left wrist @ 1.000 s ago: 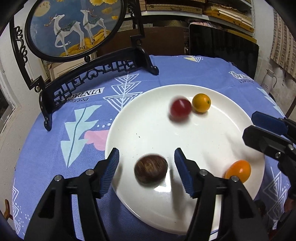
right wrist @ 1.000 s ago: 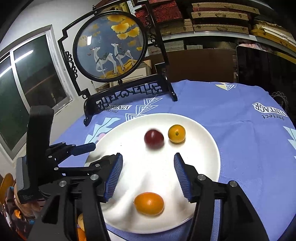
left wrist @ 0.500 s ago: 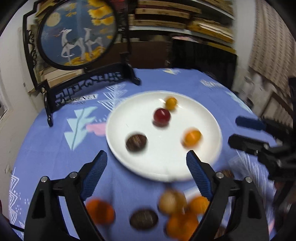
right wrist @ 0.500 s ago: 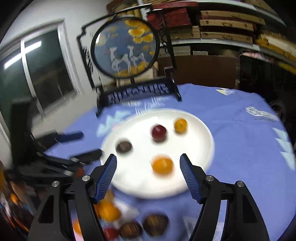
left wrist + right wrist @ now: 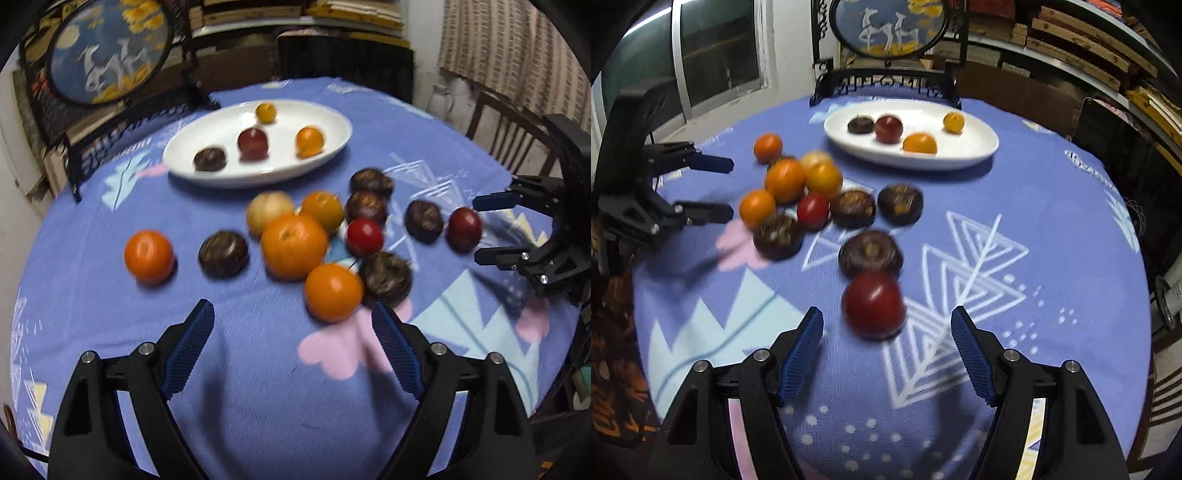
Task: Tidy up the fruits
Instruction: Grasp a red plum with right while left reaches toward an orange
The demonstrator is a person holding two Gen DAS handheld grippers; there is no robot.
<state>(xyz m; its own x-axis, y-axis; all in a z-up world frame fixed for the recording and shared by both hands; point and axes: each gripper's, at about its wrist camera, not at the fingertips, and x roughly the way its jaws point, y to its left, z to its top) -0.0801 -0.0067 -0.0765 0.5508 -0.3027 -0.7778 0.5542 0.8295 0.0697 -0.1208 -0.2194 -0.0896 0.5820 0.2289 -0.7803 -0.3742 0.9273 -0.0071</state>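
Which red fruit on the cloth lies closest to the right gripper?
The dark red plum, just ahead of the open right gripper; the smaller bright red one sits back in the cluster.

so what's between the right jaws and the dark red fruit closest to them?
Nothing: in the right wrist view only bare blue tablecloth separates the open right gripper from the dark red fruit, which sits just ahead of the gap.

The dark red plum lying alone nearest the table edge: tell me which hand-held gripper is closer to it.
Right. The right hand-held gripper is open just short of the plum; the left hand-held gripper is off beyond the orange cluster.
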